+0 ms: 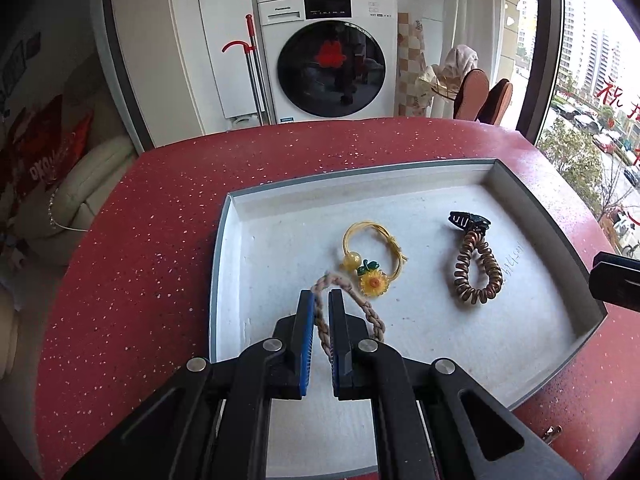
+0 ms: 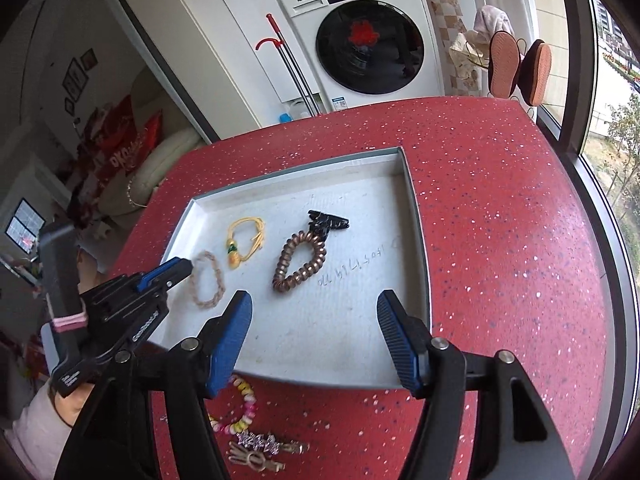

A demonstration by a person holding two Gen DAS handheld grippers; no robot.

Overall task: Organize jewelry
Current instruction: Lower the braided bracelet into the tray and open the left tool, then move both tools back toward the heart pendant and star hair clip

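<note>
A shallow white tray lies on the red table. In it lie a yellow hair tie with a sunflower charm, a brown spiral hair tie and a black claw clip. My left gripper is shut on a beige braided bracelet that rests on the tray floor. My right gripper is open and empty above the tray's near edge.
On the table in front of the tray lie a pastel bead bracelet, a sparkly hair clip and a gold clip. A washing machine and a mop stand behind the table. A window runs along the right.
</note>
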